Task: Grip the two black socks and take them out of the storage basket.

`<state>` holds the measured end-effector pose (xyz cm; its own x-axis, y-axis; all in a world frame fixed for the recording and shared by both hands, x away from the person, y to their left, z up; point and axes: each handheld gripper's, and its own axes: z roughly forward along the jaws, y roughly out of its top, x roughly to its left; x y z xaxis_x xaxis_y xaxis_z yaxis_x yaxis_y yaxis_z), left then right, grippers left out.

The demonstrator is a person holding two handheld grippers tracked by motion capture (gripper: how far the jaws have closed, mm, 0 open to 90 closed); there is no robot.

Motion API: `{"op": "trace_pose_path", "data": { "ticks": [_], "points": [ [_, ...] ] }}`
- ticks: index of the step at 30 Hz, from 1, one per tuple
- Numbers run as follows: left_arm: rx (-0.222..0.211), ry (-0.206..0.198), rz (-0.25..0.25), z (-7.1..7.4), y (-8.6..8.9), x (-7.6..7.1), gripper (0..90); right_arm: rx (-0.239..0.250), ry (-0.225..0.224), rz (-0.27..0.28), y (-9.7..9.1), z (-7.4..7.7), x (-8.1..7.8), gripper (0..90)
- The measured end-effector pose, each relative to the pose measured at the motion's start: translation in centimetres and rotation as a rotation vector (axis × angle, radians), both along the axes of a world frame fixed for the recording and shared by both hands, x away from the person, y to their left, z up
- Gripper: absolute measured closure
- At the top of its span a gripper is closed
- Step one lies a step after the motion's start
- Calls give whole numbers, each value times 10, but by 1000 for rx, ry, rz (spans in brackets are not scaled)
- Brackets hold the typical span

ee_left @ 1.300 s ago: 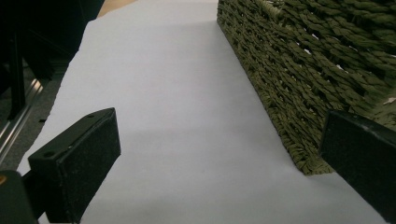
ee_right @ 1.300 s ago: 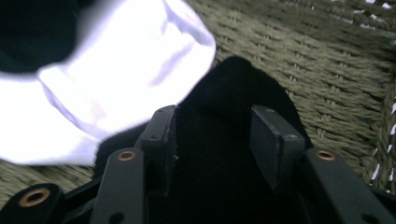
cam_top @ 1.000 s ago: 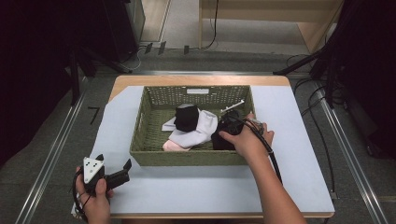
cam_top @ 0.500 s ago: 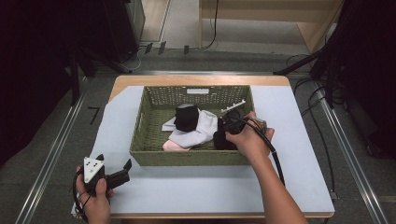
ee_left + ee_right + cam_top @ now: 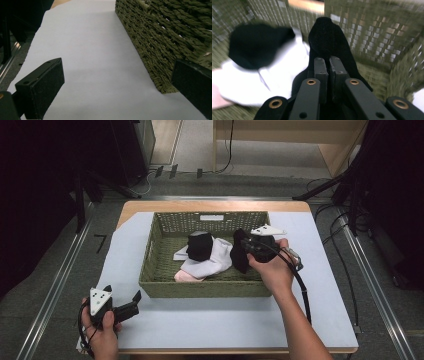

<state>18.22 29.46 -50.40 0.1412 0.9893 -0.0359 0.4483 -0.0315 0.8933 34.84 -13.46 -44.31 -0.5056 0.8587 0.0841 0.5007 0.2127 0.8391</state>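
- Right gripper (image 5: 246, 251), fingers (image 5: 321, 75) clamped on a black sock (image 5: 329, 42), lifts it inside the basket (image 5: 205, 290).
- Left gripper (image 5: 131, 304) rests wide open, empty, on the near-left tabletop (image 5: 225, 320).
- Likely next: carrying the sock clear of the rim.

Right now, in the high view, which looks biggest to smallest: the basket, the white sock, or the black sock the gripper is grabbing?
1. Basket, by far the largest.
2. White sock.
3. Black sock pinched by the right gripper, but it hangs bunched and partly hidden, so second and third are unsure.
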Motion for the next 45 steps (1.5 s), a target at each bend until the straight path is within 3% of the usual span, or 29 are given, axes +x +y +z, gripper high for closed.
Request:
{"op": "trace_pose_path", "data": {
  "ticks": [1,4,5,8,17,18,22,25,29,32,35,37,41,45],
  "points": [
    [2,0,-2,0,0,0,0,0,0,0,0,0,0,874],
    [5,-3,-5,0,0,-1,0,14,-99,14,1,9,-6,874],
    [4,-3,-5,0,0,-1,0,14,-99,14,1,9,-6,874],
    [4,-2,-6,0,0,-1,0,27,-170,7,2,15,-11,875],
    [7,0,-12,0,-1,0,0,101,-254,-24,-6,28,-15,874],
    [8,0,-13,0,-1,0,0,108,-301,-23,-10,30,-15,874],
    [8,-2,-11,0,-1,0,0,144,-345,-20,-15,34,-16,874],
    [10,-2,-11,0,-1,0,0,169,-426,-33,-19,43,-21,874],
    [14,-1,-13,0,-1,0,0,187,-452,-44,-22,48,-23,873],
    [16,-2,-14,0,-1,0,8,162,-500,-79,-28,53,-24,872],
    [20,-10,12,0,-2,-1,86,159,-516,-105,-34,56,-24,871],
    [25,-12,16,0,-2,-2,138,163,-532,-150,-47,59,-25,871],
    [19,-19,25,0,-2,-2,138,166,-534,-187,-60,61,-25,871],
    [14,-41,48,0,-1,-5,136,149,-528,-253,-87,60,-28,871]
  ]
}}
